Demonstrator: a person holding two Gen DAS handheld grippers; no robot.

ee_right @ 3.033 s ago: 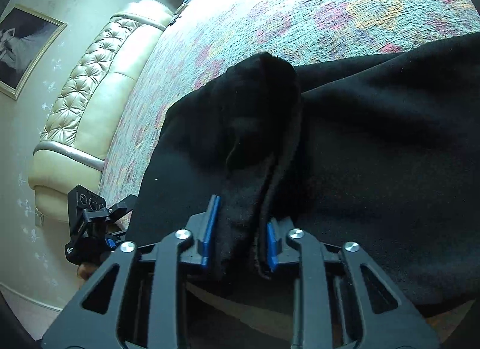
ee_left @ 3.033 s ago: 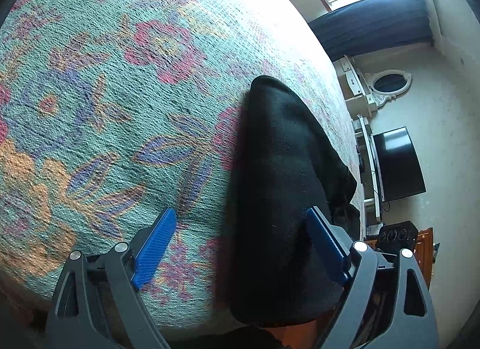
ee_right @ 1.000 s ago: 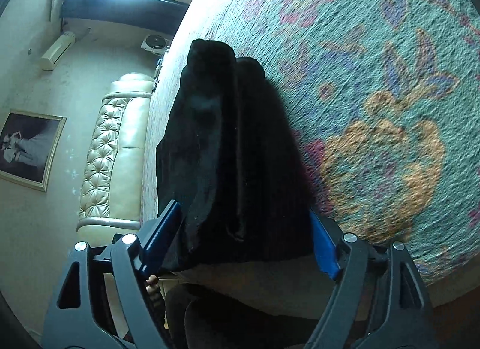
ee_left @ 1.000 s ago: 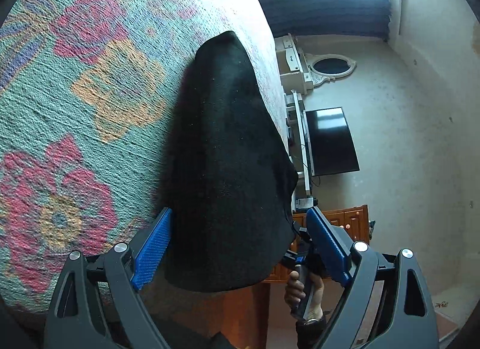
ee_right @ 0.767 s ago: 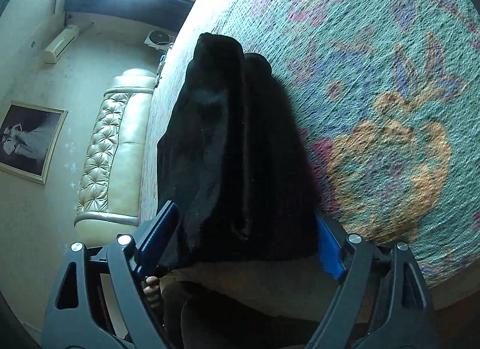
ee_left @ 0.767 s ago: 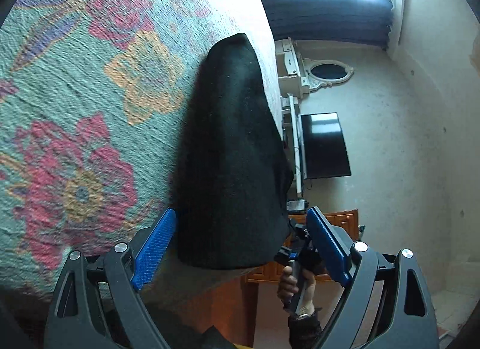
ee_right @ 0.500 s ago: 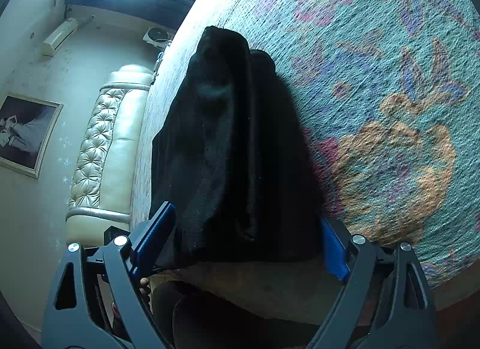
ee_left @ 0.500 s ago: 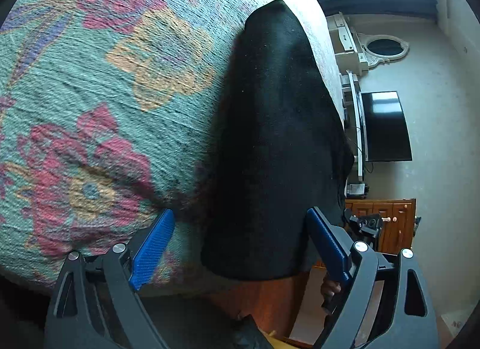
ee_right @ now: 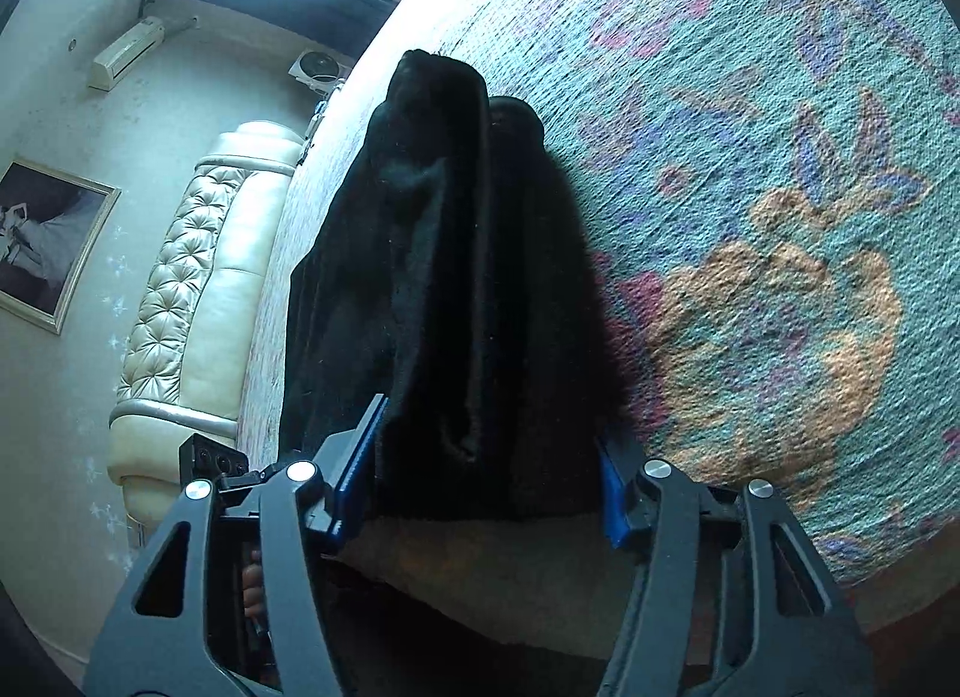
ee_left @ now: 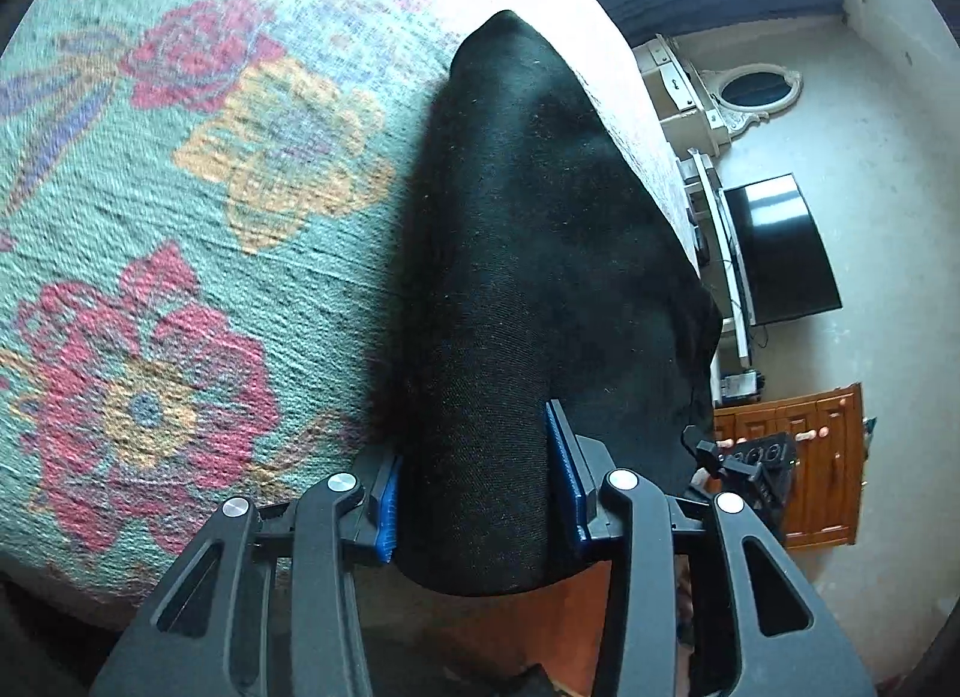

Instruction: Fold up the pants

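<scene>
The black pants (ee_left: 528, 253) lie folded into a long narrow stack on the flowered teal bedspread (ee_left: 180, 277), near end hanging over the bed's edge. My left gripper (ee_left: 474, 493) has its jaws closing, and the blue pads (ee_left: 564, 481) press on one near corner of the stack. The right wrist view shows the pants (ee_right: 456, 289) with loose layered folds on top. There my right gripper (ee_right: 483, 487) is also closing, its pads (ee_right: 357, 457) squeezing the other near corner. The bedspread (ee_right: 780, 217) spreads out to the right.
A dark TV (ee_left: 780, 253), a white dresser with an oval mirror (ee_left: 753, 91) and a wooden cabinet (ee_left: 798, 457) stand beyond the bed. A cream tufted headboard (ee_right: 198, 289), a framed picture (ee_right: 42, 241) and an air conditioner (ee_right: 126, 52) are on the other side.
Both grippers' jaws, wide apart around the pants' near end before, have closed in onto the fabric. The left view has tilted and swung, showing more bedspread.
</scene>
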